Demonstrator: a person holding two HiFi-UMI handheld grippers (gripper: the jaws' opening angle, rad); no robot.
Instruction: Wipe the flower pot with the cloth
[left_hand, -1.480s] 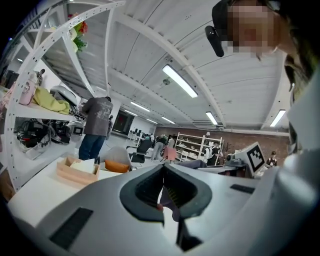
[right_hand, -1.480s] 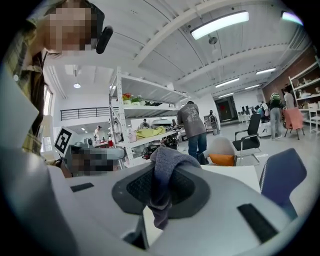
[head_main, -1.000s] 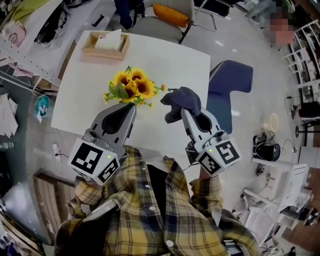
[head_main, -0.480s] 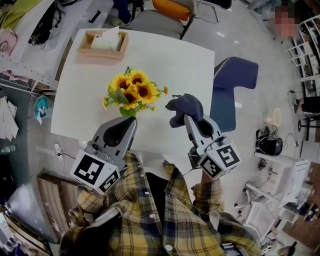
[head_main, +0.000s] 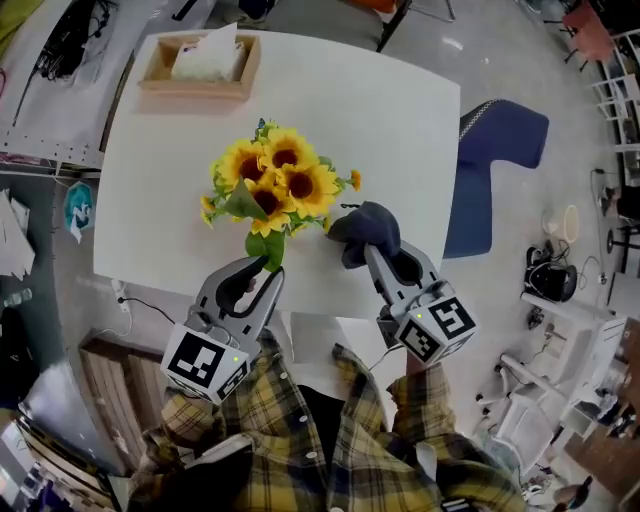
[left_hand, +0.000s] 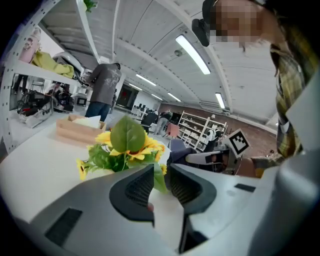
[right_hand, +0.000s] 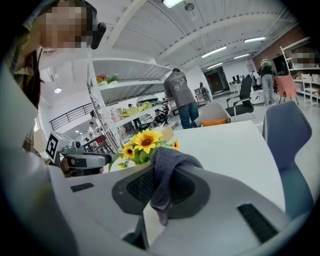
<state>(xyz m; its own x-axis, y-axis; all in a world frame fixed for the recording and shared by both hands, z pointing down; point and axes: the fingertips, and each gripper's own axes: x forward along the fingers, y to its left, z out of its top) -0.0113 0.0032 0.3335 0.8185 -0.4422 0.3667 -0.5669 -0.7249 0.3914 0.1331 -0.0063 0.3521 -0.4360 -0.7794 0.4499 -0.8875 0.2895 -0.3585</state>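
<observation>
Yellow sunflowers (head_main: 275, 185) stand on the white table (head_main: 380, 110); their blooms and my left gripper hide the pot. My left gripper (head_main: 265, 262) reaches in at the bouquet's base. Its jaws have just been opening, and a green leaf (left_hand: 159, 179) lies in the narrow gap between them. My right gripper (head_main: 372, 250) is shut on a dark grey-blue cloth (head_main: 365, 222), just right of the flowers. In the right gripper view the cloth (right_hand: 170, 160) hangs bunched over the jaws, with the sunflowers (right_hand: 145, 142) beyond.
A wooden tray with white tissues (head_main: 200, 68) sits at the table's far left corner. A blue chair (head_main: 495, 165) stands off the table's right side. Shelves and people fill the room behind. The table's near edge runs just under both grippers.
Both grippers have come down toward the table near the flowers. The left jaws, tight before, now show a small gap. The cloth stays in the right gripper.
</observation>
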